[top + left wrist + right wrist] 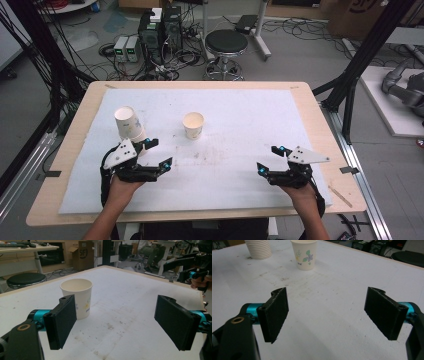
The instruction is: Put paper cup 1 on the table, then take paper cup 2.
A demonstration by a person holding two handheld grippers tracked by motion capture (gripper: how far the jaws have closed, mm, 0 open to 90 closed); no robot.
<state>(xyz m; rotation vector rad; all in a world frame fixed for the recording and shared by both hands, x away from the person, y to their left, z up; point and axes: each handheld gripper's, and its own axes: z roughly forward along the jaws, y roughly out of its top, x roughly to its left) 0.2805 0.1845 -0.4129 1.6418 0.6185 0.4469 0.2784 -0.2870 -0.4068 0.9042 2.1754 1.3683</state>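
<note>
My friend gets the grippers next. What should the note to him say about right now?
Left hand-held gripper: open, holding nothing, just right of the cup stack.
Right hand-held gripper: open, holding nothing, over bare white mat near the table's right side.
Cup stack: upside down, on the mat's left part.
Single cup: upright, looks empty, standing apart from the stack, mid-table.
Done: it looks like one cup is already off the stack and set upright.
Left: probably the rest of the stack, one cup at a time. That is a guess from how things lie.
</note>
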